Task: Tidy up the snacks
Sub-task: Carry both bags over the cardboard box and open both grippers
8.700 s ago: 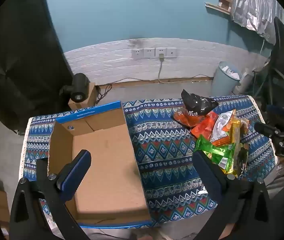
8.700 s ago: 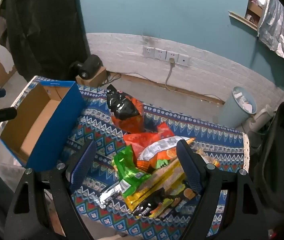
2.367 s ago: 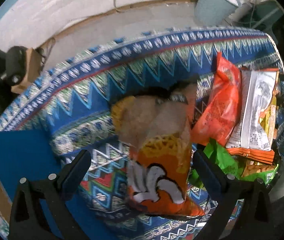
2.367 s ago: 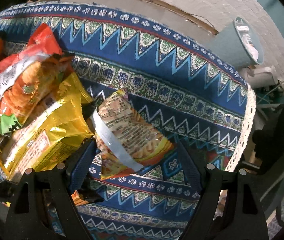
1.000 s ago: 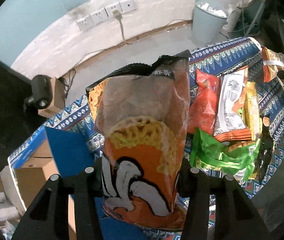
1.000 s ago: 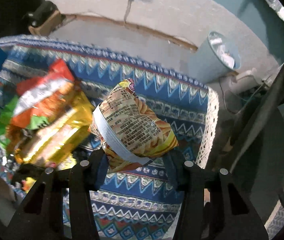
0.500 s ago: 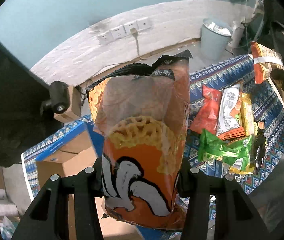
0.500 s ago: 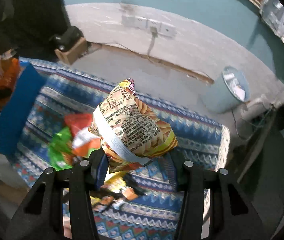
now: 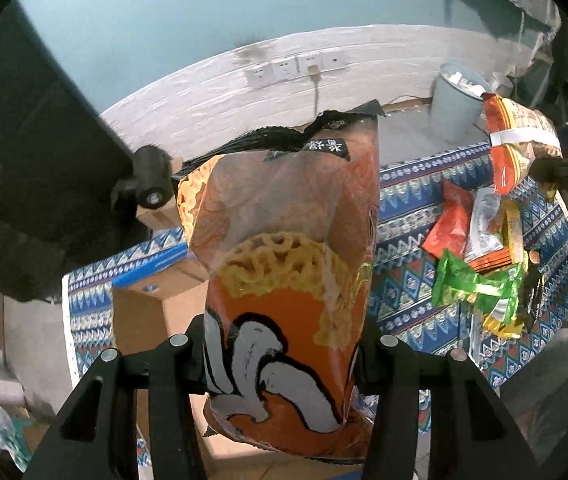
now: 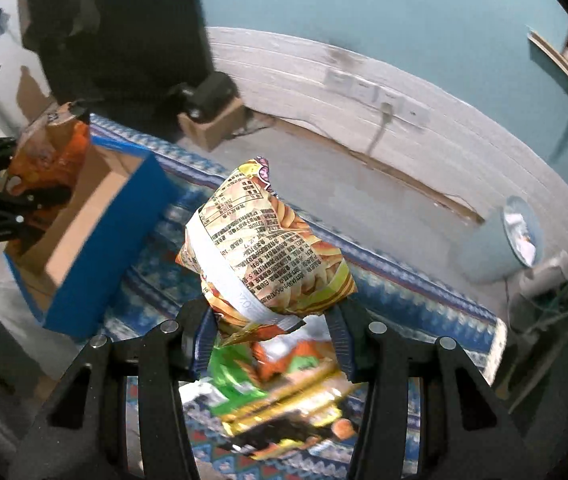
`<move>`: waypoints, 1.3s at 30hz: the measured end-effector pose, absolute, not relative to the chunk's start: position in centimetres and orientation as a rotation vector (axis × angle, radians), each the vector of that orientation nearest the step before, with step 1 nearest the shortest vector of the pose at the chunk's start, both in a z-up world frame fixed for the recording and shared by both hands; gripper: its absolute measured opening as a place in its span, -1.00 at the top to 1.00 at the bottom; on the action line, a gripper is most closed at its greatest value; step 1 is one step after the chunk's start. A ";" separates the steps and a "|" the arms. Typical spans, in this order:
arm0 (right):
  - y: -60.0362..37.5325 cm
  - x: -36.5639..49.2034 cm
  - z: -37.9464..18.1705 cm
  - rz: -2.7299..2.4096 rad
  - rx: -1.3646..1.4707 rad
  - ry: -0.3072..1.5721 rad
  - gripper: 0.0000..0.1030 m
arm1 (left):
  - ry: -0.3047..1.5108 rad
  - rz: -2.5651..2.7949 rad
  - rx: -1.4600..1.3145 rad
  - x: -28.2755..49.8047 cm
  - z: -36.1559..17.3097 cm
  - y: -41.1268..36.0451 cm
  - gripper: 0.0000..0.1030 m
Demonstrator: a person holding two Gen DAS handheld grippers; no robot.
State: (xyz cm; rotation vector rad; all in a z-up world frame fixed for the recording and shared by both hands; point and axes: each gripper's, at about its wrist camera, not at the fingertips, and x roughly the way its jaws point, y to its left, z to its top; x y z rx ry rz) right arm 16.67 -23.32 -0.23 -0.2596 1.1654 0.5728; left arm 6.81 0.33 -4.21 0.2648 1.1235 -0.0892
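Observation:
My left gripper (image 9: 284, 356) is shut on a large orange snack bag (image 9: 288, 264) and holds it upright above the open cardboard box (image 9: 144, 320). In the right wrist view that bag (image 10: 50, 152) hangs over the box (image 10: 96, 216) at the left. My right gripper (image 10: 272, 328) is shut on a yellow-orange chip bag (image 10: 268, 256) and holds it in the air above the snack pile (image 10: 280, 400). The chip bag also shows in the left wrist view (image 9: 518, 140), above the pile (image 9: 480, 264).
A patterned blue cloth (image 9: 404, 280) covers the table. A grey bin (image 9: 454, 100) stands on the floor behind, near wall sockets (image 9: 296, 68). A small black camera (image 9: 150, 184) sits on a box behind the table. The table's right edge (image 10: 500, 344) is close to the pile.
Both grippers have lifted higher with their bags. The left one has moved left over the box. The right one has swung left, bringing the box into its view.

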 end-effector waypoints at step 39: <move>2.5 12.2 -4.3 0.925 -0.470 1.239 -0.01 | 1.240 0.129 0.170 1.1 -9.3 14.9 -0.40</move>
